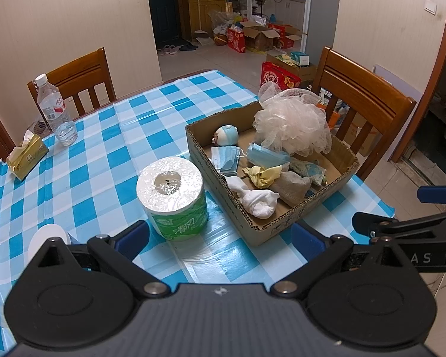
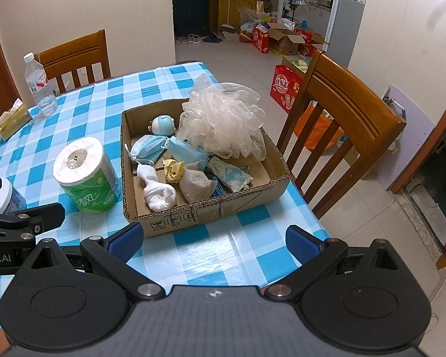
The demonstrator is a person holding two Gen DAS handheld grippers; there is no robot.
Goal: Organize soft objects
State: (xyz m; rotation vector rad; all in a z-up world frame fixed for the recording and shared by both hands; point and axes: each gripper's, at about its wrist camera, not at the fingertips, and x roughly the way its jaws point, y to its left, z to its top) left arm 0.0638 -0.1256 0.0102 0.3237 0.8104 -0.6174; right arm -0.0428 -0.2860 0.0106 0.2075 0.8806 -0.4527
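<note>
Green-wrapped toilet roll (image 1: 172,197) stands on the worktop (image 1: 110,148) just beside the box (image 1: 223,184), light and squashy, best pinched across its sides by the wide-open, empty left tongs (image 1: 220,236); right tongs (image 2: 212,242) likewise gape.

Tissue roll (image 1: 172,197) beside box (image 1: 223,205) — open tablecloth (image 1: 104,148) leftward

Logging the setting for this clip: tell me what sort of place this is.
Most likely a home dining area open to a kitchen. A table with a blue checked cloth has wooden dining chairs around it, a fridge stands in the room behind, and slippers lie by a dark door.
</note>
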